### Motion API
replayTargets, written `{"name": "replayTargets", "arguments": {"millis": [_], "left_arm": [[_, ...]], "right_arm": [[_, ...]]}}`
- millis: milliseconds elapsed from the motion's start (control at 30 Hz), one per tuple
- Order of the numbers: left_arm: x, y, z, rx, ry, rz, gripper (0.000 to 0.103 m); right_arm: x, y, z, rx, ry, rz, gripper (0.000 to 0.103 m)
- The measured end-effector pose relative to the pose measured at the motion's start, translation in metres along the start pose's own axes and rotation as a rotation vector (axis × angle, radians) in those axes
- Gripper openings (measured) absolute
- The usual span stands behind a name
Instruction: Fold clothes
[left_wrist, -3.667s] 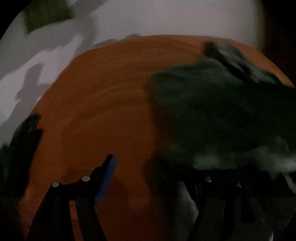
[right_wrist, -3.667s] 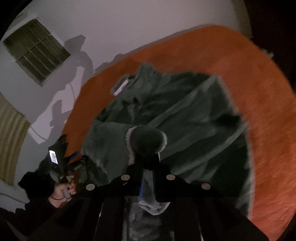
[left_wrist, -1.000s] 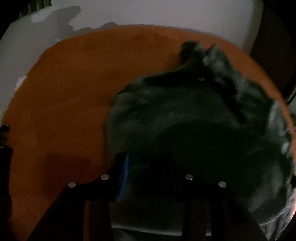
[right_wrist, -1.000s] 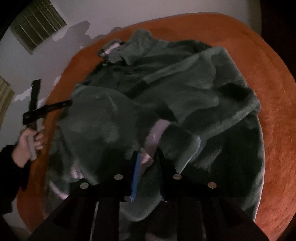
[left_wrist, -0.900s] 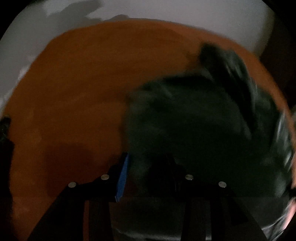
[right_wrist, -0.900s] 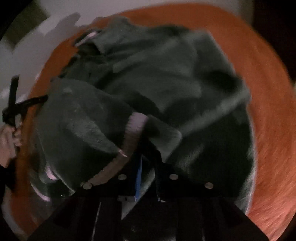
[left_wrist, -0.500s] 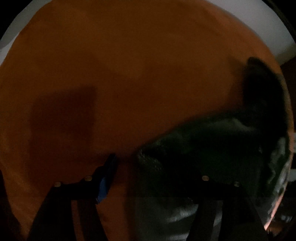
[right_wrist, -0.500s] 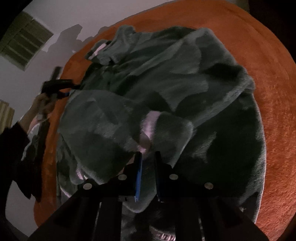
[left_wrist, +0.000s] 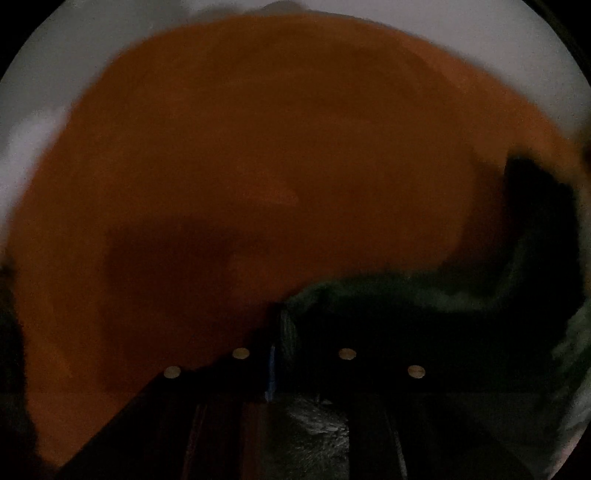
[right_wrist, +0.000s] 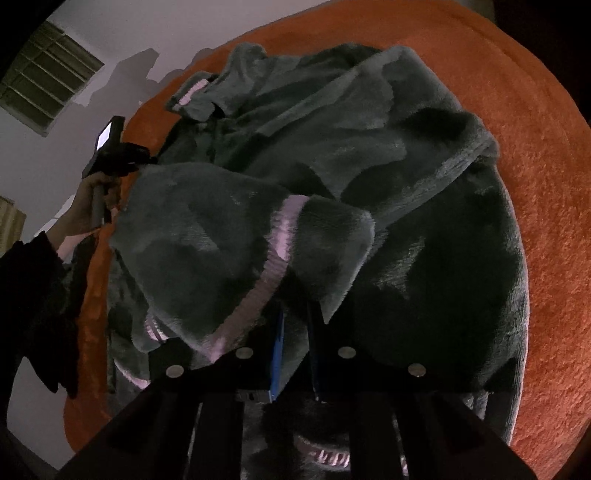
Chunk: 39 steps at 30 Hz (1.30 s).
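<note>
Green fleece garment (right_wrist: 369, 155) heaped on an orange blanket (right_wrist: 535, 184), a hand-held gripper pinching it at each side.

Right hand-held gripper (right_wrist: 295, 332) is pressed together on a pink-trimmed fold at the near hem; the left hand-held gripper (left_wrist: 282, 343), also nipping dark fleece, sits at the garment's left edge. Its length runs away toward the collar. Bare blanket lies open to the left and right, wall beyond.

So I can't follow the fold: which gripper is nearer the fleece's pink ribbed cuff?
Right. The right gripper sits just below the pink ribbed cuff; the left gripper is far off, beyond the dark green fleece.
</note>
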<state>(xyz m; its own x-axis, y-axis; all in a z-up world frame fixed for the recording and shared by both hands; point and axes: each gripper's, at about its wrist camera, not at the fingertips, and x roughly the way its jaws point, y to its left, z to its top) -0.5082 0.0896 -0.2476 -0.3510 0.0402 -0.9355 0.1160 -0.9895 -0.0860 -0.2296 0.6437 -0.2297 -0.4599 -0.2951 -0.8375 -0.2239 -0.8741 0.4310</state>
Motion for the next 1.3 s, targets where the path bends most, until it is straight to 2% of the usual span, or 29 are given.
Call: {"name": "replayTargets", "arguments": {"millis": [33,67,100,133,200,233,333,433,467,533,600,667,733,800,833,867,933,1067,1133,1233,1300], "left_arm": [[-0.005,0.017,0.005,-0.081,0.009,-0.074,0.024],[-0.009,0.032,0.008,-0.142,0.006,-0.105,0.036],[-0.012,0.04,0.009,-0.144,-0.009,-0.059,0.04],[-0.022,0.045,0.011,-0.102,-0.07,0.15,0.04],[-0.039,0.052,0.013,-0.049,-0.17,0.298,0.041],[-0.047,0.059,0.013,-0.038,-0.199,0.286,0.042],[-0.063,0.07,0.002,-0.075,-0.151,0.099,0.042],[-0.086,0.047,-0.041,-0.042,-0.118,-0.169,0.042],[-0.096,0.031,-0.065,0.009,-0.106,-0.244,0.042],[-0.109,0.002,-0.108,0.119,-0.109,-0.305,0.042],[-0.105,-0.023,-0.134,0.233,-0.116,-0.318,0.043],[-0.095,-0.041,-0.15,0.283,-0.098,-0.24,0.043],[-0.069,-0.044,-0.153,0.263,-0.055,-0.163,0.043],[-0.057,-0.027,-0.149,0.211,-0.055,-0.179,0.043],[-0.064,-0.03,-0.156,0.23,-0.064,-0.19,0.043],[-0.073,-0.034,-0.164,0.252,-0.074,-0.202,0.043],[-0.09,-0.043,-0.178,0.295,-0.094,-0.224,0.043],[-0.125,-0.06,-0.208,0.382,-0.135,-0.268,0.051],[-0.142,-0.069,-0.223,0.425,-0.155,-0.29,0.054],[-0.121,-0.076,-0.234,0.473,-0.125,-0.223,0.055],[-0.107,-0.066,-0.244,0.437,-0.081,-0.22,0.056]], "right_arm": [[-0.003,0.002,-0.001,-0.009,-0.007,0.005,0.012],[-0.005,0.003,-0.003,-0.018,-0.013,0.009,0.012],[-0.006,0.005,-0.003,-0.025,-0.018,0.009,0.012],[-0.007,0.006,-0.004,-0.029,-0.021,0.01,0.012],[-0.008,0.006,-0.005,-0.021,-0.022,0.014,0.012],[-0.008,0.007,-0.005,-0.017,-0.018,0.02,0.012],[-0.009,0.012,-0.006,-0.027,-0.019,0.036,0.012],[-0.013,0.019,-0.009,-0.047,-0.036,0.06,0.012],[-0.015,0.021,-0.009,-0.051,-0.042,0.071,0.012],[-0.015,0.027,-0.009,-0.067,-0.056,0.091,0.012],[-0.014,0.033,-0.008,-0.091,-0.073,0.108,0.012],[-0.01,0.038,-0.004,-0.12,-0.096,0.108,0.012],[0.002,0.038,0.001,-0.134,-0.098,0.085,0.012],[0.018,0.032,0.006,-0.138,-0.082,0.037,0.012],[0.029,0.022,0.008,-0.116,-0.058,-0.01,0.011],[0.031,0.013,0.01,-0.073,-0.039,0.001,0.005],[0.033,-0.004,0.012,0.001,-0.011,0.022,0.005],[-0.01,0.009,0.009,-0.084,-0.11,0.056,0.005],[-0.013,0.015,0.009,-0.117,-0.118,0.065,0.005],[0.015,0.011,0.012,-0.111,-0.065,0.042,0.005],[0.035,-0.001,0.013,-0.062,-0.013,0.007,0.005]]}}
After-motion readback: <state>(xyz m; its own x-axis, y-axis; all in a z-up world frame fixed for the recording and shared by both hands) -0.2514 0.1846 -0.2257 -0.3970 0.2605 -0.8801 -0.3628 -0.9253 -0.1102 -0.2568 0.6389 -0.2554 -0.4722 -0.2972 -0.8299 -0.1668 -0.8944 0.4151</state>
